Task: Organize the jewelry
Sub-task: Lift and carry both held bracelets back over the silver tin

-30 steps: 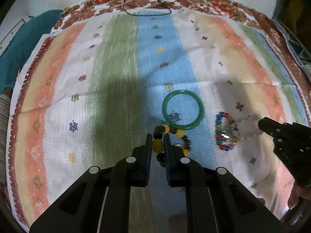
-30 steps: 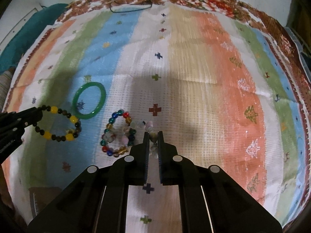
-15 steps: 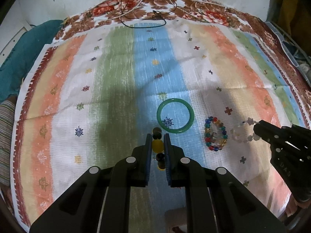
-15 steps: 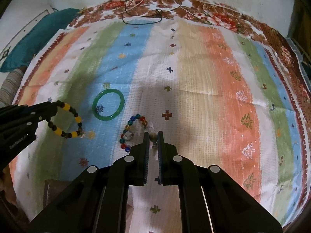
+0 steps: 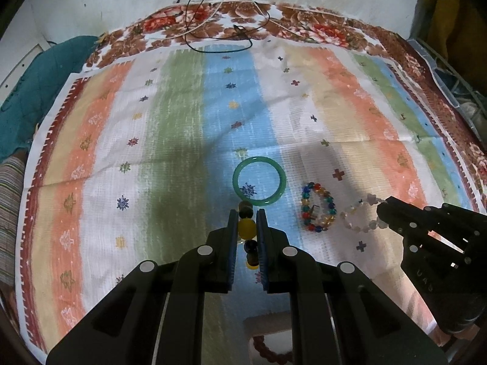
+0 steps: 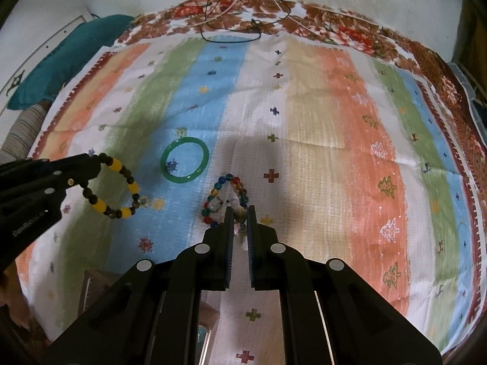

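Observation:
My left gripper is shut on a bracelet of yellow and dark beads, which hangs off the striped cloth. From the right wrist the same bracelet dangles as a loop from the left gripper. My right gripper is shut on a pale bead bracelet; from the left wrist that bracelet hangs at the right gripper. A green bangle and a multicoloured bead bracelet lie flat on the cloth between the two grippers.
Dark and pale cables lie on the floral border at the far edge. A teal cushion sits at the left. A small box with red beads shows under the left gripper at the near edge.
Both grippers have risen, each with its bracelet, so the cloth looks farther off. The pale bracelet has come away from the multicoloured one, which stays on the cloth beside the bangle.

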The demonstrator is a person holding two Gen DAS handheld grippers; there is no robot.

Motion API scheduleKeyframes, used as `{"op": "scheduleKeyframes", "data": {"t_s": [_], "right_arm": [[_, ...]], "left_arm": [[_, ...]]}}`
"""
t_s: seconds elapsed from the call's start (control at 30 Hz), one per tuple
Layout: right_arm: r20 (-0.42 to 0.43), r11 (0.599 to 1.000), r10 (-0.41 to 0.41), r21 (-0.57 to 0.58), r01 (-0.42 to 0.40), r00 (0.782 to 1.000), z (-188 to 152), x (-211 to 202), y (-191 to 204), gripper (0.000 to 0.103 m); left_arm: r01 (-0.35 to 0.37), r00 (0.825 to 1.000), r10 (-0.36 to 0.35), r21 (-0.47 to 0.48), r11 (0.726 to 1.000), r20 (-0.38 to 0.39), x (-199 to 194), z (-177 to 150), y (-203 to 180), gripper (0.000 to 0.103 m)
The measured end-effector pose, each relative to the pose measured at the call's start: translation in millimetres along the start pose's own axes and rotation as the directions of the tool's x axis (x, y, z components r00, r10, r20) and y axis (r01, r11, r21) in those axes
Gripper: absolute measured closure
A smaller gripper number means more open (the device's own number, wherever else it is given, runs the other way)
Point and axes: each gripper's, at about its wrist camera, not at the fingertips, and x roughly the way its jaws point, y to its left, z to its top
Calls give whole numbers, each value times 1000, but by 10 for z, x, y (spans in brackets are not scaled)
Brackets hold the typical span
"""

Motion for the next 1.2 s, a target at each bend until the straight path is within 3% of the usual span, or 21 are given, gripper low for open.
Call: {"op": "scheduleKeyframes", "data": {"t_s": [1.2], "right_arm": [[110,996,80,-35,-77,991,-322,-709,223,94]], "left_arm": [[44,995,-47,32,999,86,-680,-357,-154,92]]}}
